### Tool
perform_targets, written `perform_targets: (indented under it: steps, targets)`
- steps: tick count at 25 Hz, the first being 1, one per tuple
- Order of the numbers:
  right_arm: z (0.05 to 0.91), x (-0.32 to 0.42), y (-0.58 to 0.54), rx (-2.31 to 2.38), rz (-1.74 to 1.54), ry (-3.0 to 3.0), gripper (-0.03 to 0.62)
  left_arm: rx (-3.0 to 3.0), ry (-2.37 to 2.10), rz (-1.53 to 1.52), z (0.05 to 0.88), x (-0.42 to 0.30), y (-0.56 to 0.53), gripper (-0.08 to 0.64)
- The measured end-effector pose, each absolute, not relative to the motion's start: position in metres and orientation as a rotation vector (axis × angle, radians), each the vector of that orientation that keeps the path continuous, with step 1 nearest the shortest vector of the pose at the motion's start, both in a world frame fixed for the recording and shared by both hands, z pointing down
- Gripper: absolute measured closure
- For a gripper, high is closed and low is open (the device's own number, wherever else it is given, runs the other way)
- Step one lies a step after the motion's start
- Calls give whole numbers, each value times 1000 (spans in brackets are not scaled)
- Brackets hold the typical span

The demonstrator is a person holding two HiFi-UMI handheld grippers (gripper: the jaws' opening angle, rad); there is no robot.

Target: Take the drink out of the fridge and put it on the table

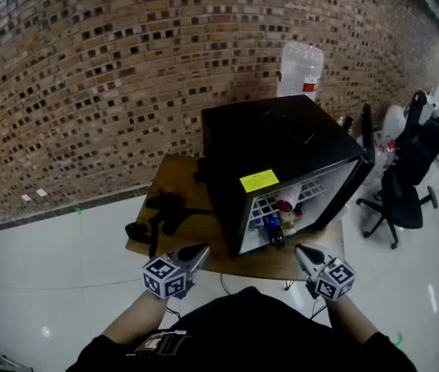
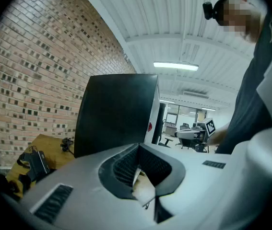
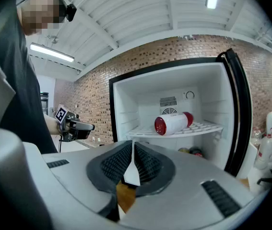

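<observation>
A black mini fridge [image 1: 281,142] stands on a wooden table [image 1: 174,169] with its door [image 1: 343,200] swung open to the right. A white drink bottle with a red end [image 3: 173,122] lies on its side on the white wire shelf; the head view shows the bottle [image 1: 287,201] too. More drinks [image 1: 273,227] sit on the fridge floor below. My left gripper [image 1: 196,252] hovers at the table's near edge, left of the fridge, shut and empty. My right gripper [image 1: 303,252] is in front of the open fridge, jaws together with nothing between them, well short of the bottle.
Black cables and devices [image 1: 165,208] lie on the table left of the fridge. A large water jug [image 1: 300,68] stands behind it against the brick wall. Black office chairs [image 1: 405,192] stand on the white floor to the right, beyond the open door.
</observation>
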State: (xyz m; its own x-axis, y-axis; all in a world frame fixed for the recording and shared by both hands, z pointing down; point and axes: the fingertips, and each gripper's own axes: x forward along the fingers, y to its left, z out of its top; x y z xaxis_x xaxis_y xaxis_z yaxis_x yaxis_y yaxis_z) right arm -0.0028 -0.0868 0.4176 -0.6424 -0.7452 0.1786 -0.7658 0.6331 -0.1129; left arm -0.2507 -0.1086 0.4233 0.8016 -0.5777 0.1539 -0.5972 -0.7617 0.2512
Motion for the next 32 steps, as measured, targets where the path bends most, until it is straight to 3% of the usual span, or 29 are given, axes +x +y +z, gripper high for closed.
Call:
perform_targets:
  steps: [5,6,11,18,32]
  targets:
    - [412,24,-92,1302,227,-2728,561,2717,-853,129,412,-214,-103,558]
    - [412,31,-92,1307,224,-2727,561,2722,-840,136,411,-205,-101,513]
    - [417,67,-89,1312,229,-2743,560,2726,-802,199,413,-153,-86,461]
    - [427,120,-83,1261,256,-2804,560,2791,-654,395,402,-48,-75,294]
    - [457,212,-85,1254,337,-2931,560,2793,-1172,1156,380,78,-210,261]
